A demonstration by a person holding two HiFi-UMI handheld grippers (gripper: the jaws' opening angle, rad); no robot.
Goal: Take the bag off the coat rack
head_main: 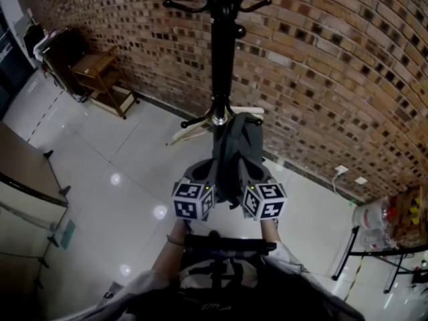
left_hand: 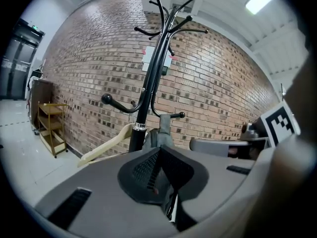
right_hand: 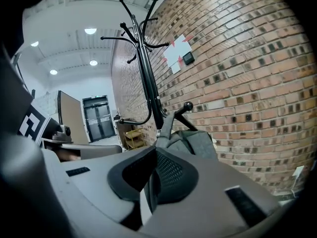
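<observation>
A grey bag [head_main: 239, 146] hangs from a low hook of the black coat rack [head_main: 222, 59] in front of the brick wall. My two grippers sit side by side under it, the left gripper [head_main: 202, 179] at the bag's left and the right gripper [head_main: 256, 179] at its right. In the left gripper view the jaws [left_hand: 158, 155] are closed, with a thin dark strap [left_hand: 172, 208] pinched low between them and the bag [left_hand: 161, 135] just beyond. In the right gripper view the jaws [right_hand: 154, 155] are also closed on a thin strap [right_hand: 149, 195], with the bag [right_hand: 195, 143] close ahead.
A wooden shelf cart [head_main: 103, 79] stands at the wall to the left. A pale wooden piece [head_main: 189, 131] leans at the rack's foot. A table [head_main: 27, 169] lies at the left, and a black stand with plastic goods [head_main: 394, 223] at the right.
</observation>
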